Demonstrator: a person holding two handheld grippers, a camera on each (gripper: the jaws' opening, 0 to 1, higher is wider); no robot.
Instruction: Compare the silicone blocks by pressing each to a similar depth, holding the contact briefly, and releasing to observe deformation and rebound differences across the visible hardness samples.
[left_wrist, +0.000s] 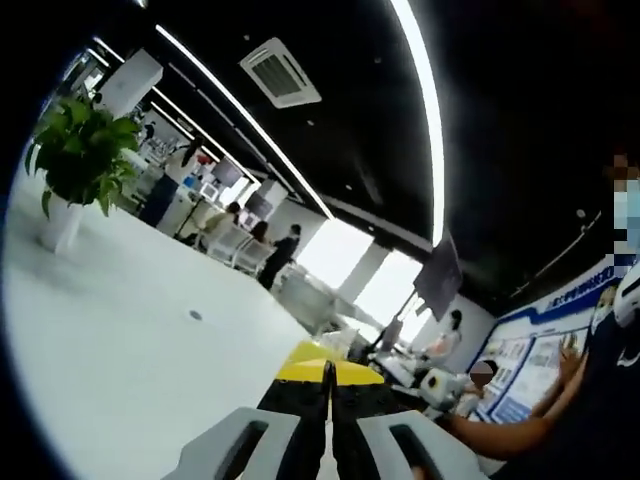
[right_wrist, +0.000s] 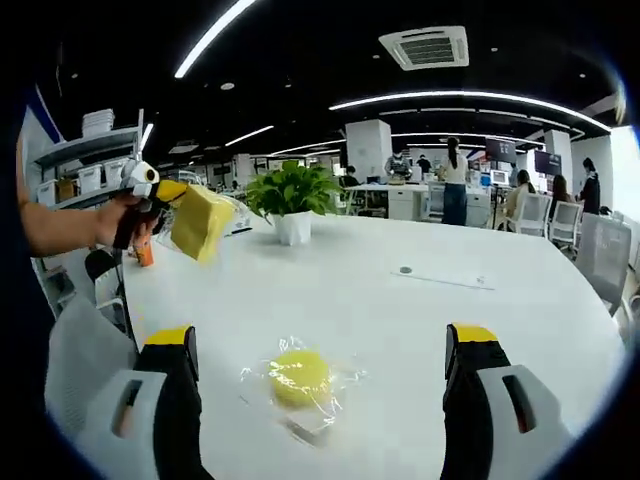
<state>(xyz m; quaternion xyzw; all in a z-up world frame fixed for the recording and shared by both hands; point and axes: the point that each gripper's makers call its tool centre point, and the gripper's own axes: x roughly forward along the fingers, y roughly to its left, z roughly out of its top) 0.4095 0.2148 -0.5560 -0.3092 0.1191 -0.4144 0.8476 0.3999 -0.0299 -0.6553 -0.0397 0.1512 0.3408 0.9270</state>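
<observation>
Silicone block (right_wrist: 203, 222) tilted, clamped in left tool (right_wrist: 165, 195).

White table (right_wrist: 420, 330) with a few things on it

A yellow block (right_wrist: 300, 377) on clear wrap lies at lower centre; a potted plant (right_wrist: 292, 203) stands at upper centre.

Bright ceiling light strips (left_wrist: 425, 100), window glare (left_wrist: 335, 250), glossy white table (right_wrist: 420, 310), fisheye-bent, softly blurred edges
</observation>
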